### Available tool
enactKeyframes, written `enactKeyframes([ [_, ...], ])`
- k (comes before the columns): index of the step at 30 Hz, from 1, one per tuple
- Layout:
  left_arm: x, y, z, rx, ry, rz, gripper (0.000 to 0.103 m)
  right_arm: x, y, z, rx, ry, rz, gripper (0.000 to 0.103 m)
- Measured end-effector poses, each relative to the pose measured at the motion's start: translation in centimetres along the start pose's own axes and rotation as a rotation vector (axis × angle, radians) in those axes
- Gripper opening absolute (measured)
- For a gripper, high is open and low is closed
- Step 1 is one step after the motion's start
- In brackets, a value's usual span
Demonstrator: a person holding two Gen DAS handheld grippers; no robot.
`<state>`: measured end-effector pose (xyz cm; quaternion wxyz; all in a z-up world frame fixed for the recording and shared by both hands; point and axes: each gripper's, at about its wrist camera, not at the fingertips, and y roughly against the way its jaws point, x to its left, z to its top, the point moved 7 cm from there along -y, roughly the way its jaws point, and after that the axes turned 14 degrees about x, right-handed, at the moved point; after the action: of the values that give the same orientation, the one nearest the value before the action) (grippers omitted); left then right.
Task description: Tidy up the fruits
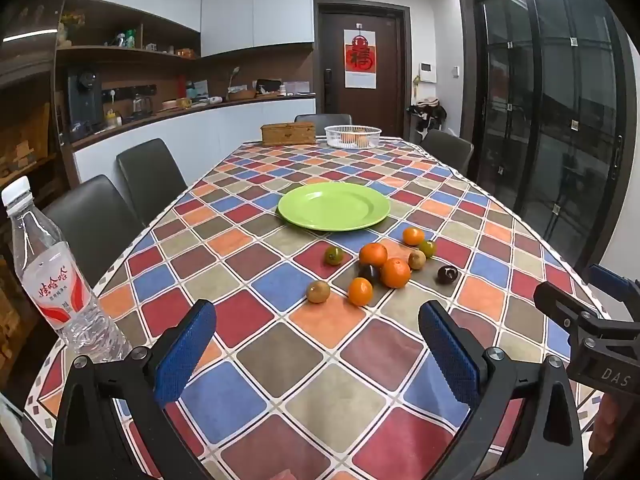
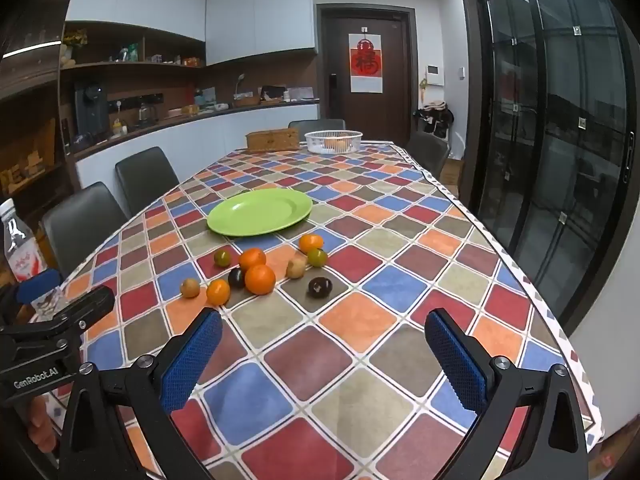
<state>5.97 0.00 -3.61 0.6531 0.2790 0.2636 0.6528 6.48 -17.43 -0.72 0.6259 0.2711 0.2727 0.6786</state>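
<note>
Grippers first: left gripper (image 1: 316, 344) and right gripper (image 2: 324, 350) hover with jaws spread wide, holding nothing, above a checkered tablecloth (image 1: 320, 392). Beyond them, loose fruits (image 1: 384, 268) cluster together. Farther on sits a green plate (image 1: 334, 206), then a white basket (image 1: 353, 136).

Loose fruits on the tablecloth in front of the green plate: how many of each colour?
Orange (first at): 4
Brownish-tan (first at): 2
Greenish (first at): 2
Dark purple-black (first at): 2
Total: 10
</note>
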Motion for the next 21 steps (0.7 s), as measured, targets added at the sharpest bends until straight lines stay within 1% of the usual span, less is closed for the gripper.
enactKeyframes([
  [6, -0.3, 0.2, 0.0, -0.003, -0.002, -0.016, 0.103, 0.0, 0.1, 0.0, -0.001, 0.003, -0.003, 0.103],
  [12, -1.3, -0.1, -0.2, -0.011, -0.003, -0.004, 0.103, 0.1, 0.0, 0.0, 0.003, 0.004, -0.003, 0.103],
  [14, -0.3, 0.5, 0.0, -0.008, -0.002, -0.012, 0.103, 0.1, 0.1, 0.0, 0.003, 0.003, -0.002, 0.103],
  [21, -0.4, 0.7, 0.0, -0.011, -0.004, -0.019, 0.103, 0.3, 0.4, 0.1, -0.001, 0.004, -0.002, 0.103],
])
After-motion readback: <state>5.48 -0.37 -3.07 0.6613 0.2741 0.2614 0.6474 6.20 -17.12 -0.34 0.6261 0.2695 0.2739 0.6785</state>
